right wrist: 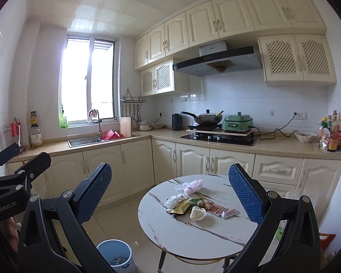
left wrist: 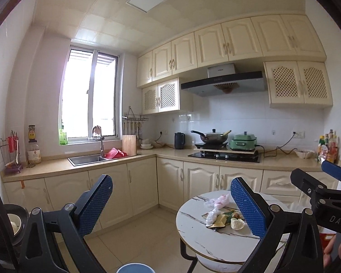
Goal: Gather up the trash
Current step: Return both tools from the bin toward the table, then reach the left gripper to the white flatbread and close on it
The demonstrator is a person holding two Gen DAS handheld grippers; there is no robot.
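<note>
A pile of trash (right wrist: 193,204) lies on the round white marble-look table (right wrist: 181,234): a pink-and-clear plastic bag (right wrist: 191,186), a crumpled clear bag (right wrist: 174,201), yellow and green wrappers, a pale crumpled lump (right wrist: 197,213), a red-printed packet (right wrist: 218,210). The pile also shows in the left wrist view (left wrist: 222,216). A light blue bin (right wrist: 117,258) stands on the floor left of the table, with a few scraps inside. My right gripper (right wrist: 170,191) is open and empty, held back from the table. My left gripper (left wrist: 171,204) is open and empty, left of the table.
Cream kitchen cabinets run along the back, with a sink (right wrist: 84,141), a stove with a wok (right wrist: 206,118) and a green cooker (right wrist: 237,122). Bottles (right wrist: 332,134) stand at the counter's right end. A red object (right wrist: 327,240) sits on the floor at right.
</note>
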